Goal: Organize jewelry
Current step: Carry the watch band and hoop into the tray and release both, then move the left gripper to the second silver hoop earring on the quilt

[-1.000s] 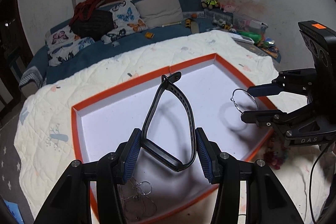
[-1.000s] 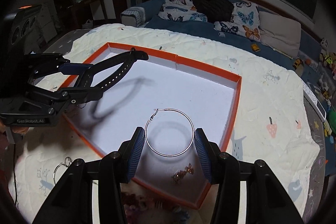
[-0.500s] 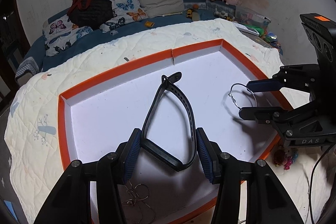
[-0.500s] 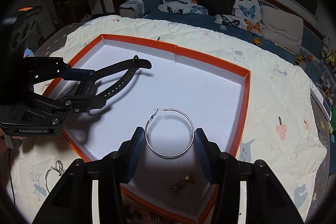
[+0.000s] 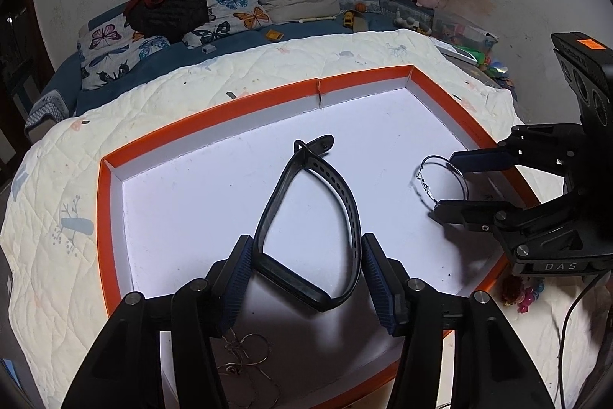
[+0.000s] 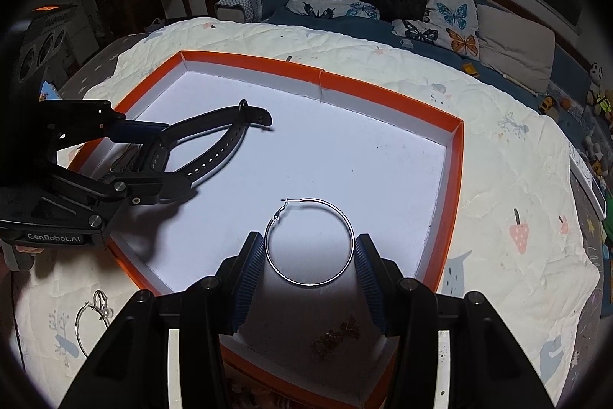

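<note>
So, quick rundown, everything placed relative to the tray:

Tray (image 5: 214,110): shallow, orange rim, white floor; sits on a cream quilt (image 5: 57,217) spread over the bed.

Left gripper (image 5: 308,257): hangs over the tray's near-left part; jaws are opening right now; black band (image 5: 346,202) sits between the blue pads, its left side right against the left pad, right side looks just about clear of the other pad, so hard to call it a real grip.

Black band, lie: loop closed, tail end pointing toward the tray's far wall; from the right camera (image 6: 214,148) that far end looks down on or barely above the tray floor; can't tell which.

Right gripper (image 6: 309,252): over the tray's near-right part; about half open; thin silver hoop earring (image 6: 310,242) spans the gap, both pads (image 6: 254,257) touching its sides, so it's pinched.

Hoop earring, lie: clasp end toward the tray's middle; seen side-on from the left camera (image 5: 440,179).

Outside the tray, left-near edge: more wire hoops (image 6: 92,317) on the quilt.

Inside the tray, near corner: small brownish trinket (image 6: 337,334); too dark to say what.
</note>
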### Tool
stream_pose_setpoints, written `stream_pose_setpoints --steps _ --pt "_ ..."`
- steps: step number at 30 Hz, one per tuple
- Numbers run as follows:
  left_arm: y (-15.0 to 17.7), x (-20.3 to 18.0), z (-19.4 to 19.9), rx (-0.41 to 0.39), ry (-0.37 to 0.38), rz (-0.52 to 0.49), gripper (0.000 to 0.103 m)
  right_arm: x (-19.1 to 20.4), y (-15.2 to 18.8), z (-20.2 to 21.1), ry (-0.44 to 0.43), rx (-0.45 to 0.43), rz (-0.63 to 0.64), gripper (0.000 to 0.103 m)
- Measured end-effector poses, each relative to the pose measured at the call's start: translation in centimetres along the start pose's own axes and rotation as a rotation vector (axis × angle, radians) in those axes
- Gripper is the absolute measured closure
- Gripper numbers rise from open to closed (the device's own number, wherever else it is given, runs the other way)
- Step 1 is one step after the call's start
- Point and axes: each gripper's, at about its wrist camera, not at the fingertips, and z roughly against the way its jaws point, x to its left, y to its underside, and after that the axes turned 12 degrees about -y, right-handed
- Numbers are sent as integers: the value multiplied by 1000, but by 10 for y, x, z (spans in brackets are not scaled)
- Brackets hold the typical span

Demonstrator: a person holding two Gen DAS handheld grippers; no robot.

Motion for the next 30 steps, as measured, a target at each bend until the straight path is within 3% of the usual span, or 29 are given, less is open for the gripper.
stream_pose_setpoints --steps 18,30 --pt "0 2 14 -32 3 26 35 7 -1 14 27 -9 17 43" --pt "30 -14 90 -94 -24 -30 35 33 14 70 36 -97 17 43"
